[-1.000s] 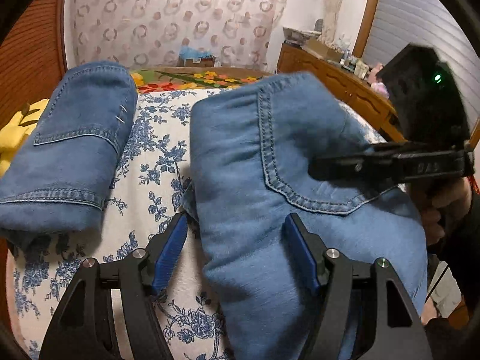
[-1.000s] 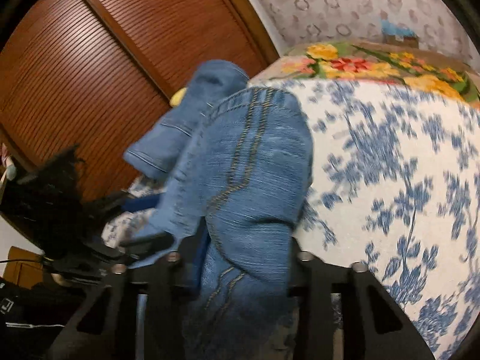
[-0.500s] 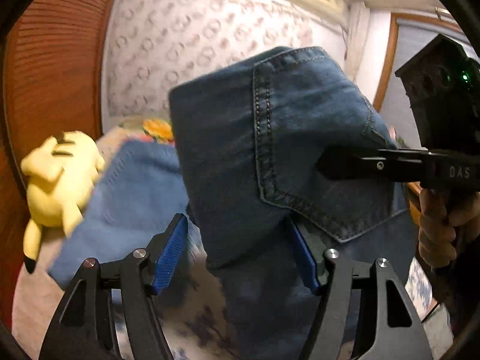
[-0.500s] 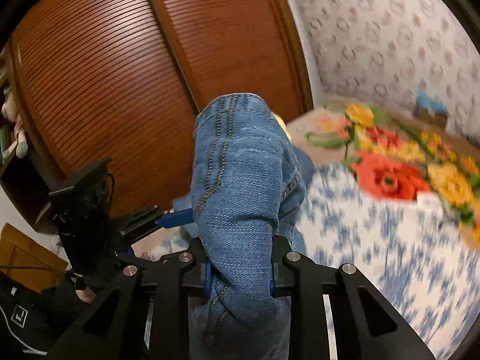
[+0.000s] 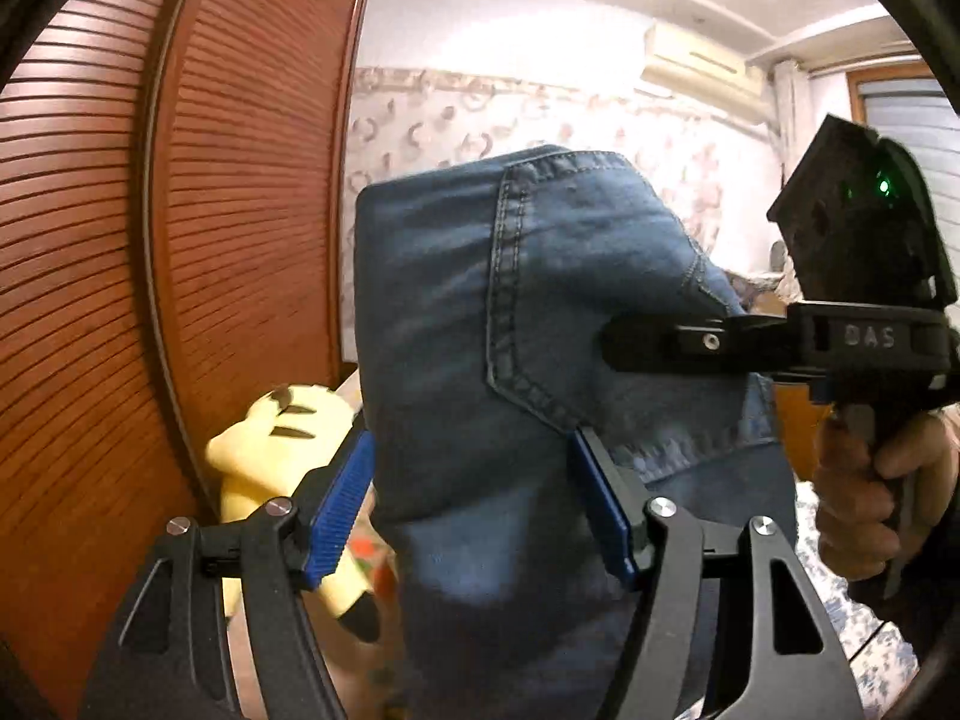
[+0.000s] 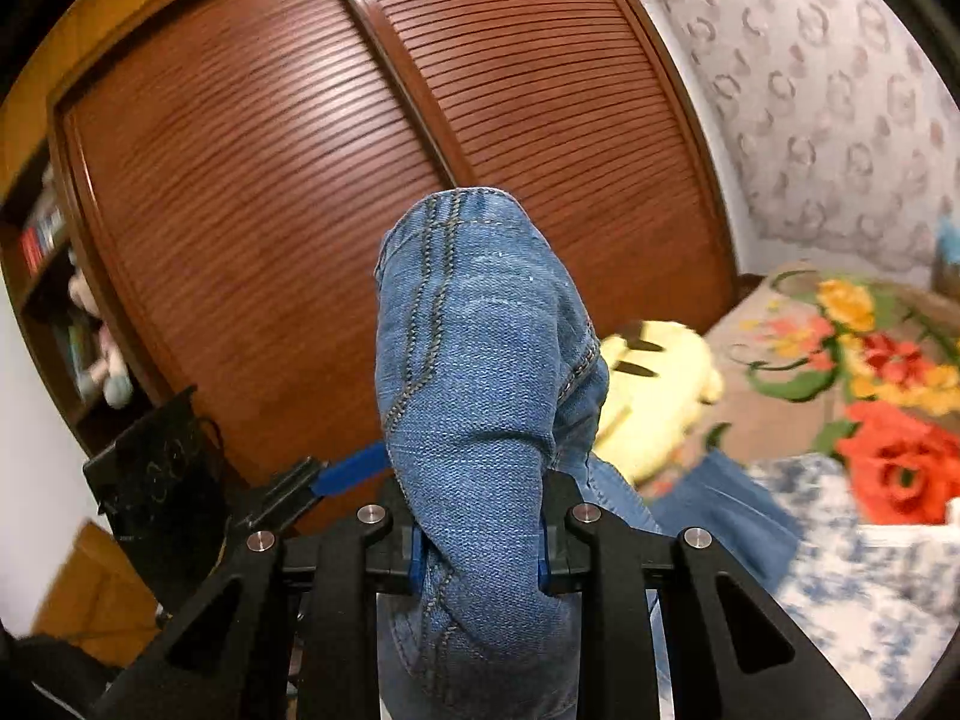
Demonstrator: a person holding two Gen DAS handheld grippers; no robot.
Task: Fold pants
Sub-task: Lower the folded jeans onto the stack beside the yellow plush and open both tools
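The folded blue jeans (image 5: 480, 330) are lifted in the air, back pocket facing the left wrist view. My left gripper (image 5: 474, 504) has its blue pads spread wide on either side of the bundle. The left pad stands just off the denim; the right pad touches its edge. My right gripper (image 6: 480, 546) is shut on the jeans (image 6: 480, 372), which bulge up between its fingers. It also shows in the left wrist view (image 5: 660, 342), clamping the pocket side from the right. A second piece of blue denim (image 6: 720, 510) lies on the bed below.
A brown slatted wardrobe door (image 5: 180, 240) fills the left side. A yellow plush toy (image 5: 282, 444) lies by it on the bed (image 6: 870, 588), which has a blue floral sheet and a flowered blanket (image 6: 870, 390). A shelf with toys (image 6: 78, 330) is beyond.
Both grippers have risen from the bed with the jeans and swung left toward the wardrobe. The bed and the other folded denim have dropped out of the left wrist view.
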